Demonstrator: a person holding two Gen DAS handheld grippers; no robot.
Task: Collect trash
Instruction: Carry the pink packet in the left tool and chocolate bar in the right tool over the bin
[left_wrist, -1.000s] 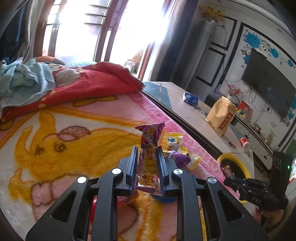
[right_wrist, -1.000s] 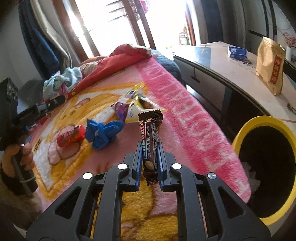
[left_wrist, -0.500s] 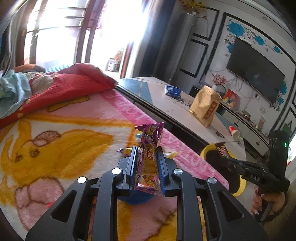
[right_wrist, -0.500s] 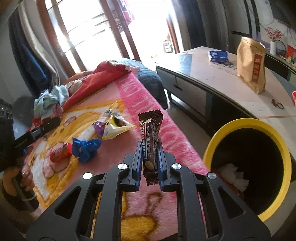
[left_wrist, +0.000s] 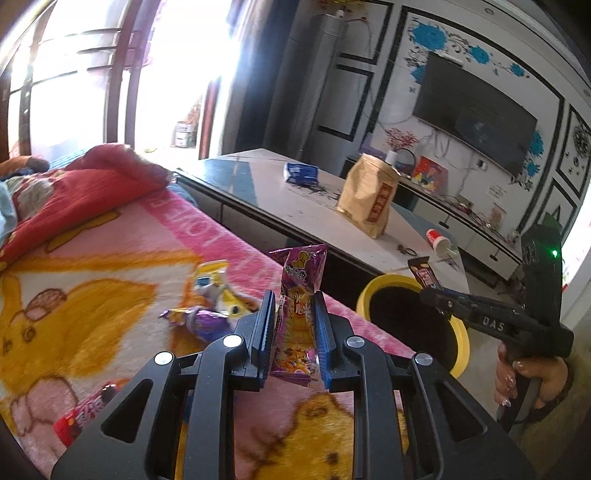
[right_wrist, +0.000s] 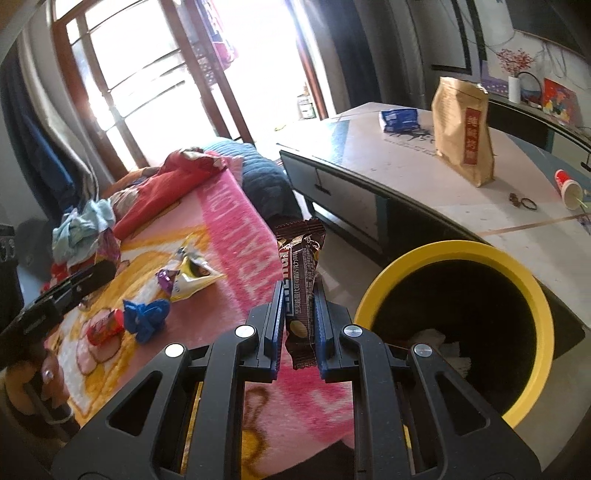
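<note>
My left gripper (left_wrist: 294, 301) is shut on a purple snack packet (left_wrist: 301, 291) that stands upright between its pads, above the pink blanket. My right gripper (right_wrist: 298, 291) is shut on a brown chocolate bar wrapper (right_wrist: 302, 273), held just left of the yellow-rimmed bin (right_wrist: 532, 295). In the left wrist view the right gripper (left_wrist: 430, 293) and its brown wrapper (left_wrist: 424, 273) hang over the bin (left_wrist: 364, 299). White crumpled paper lies at the bin's bottom. On the blanket lie a yellow-white wrapper (right_wrist: 192, 275), a purple wrapper (right_wrist: 165, 278), a blue wrapper (right_wrist: 146, 317) and a red packet (right_wrist: 105, 326).
A low table (right_wrist: 406, 173) stands behind the bin with a tan paper bag (right_wrist: 463, 129), a blue packet (right_wrist: 399, 119) and a tipped red cup (right_wrist: 569, 186). Red bedding and clothes (right_wrist: 162, 184) pile at the blanket's far end. A TV (left_wrist: 472, 118) hangs on the wall.
Both grippers have swung right toward the bin, each keeping its wrapper. The bin now fills more of the right wrist view, and the loose wrappers have slid left.
</note>
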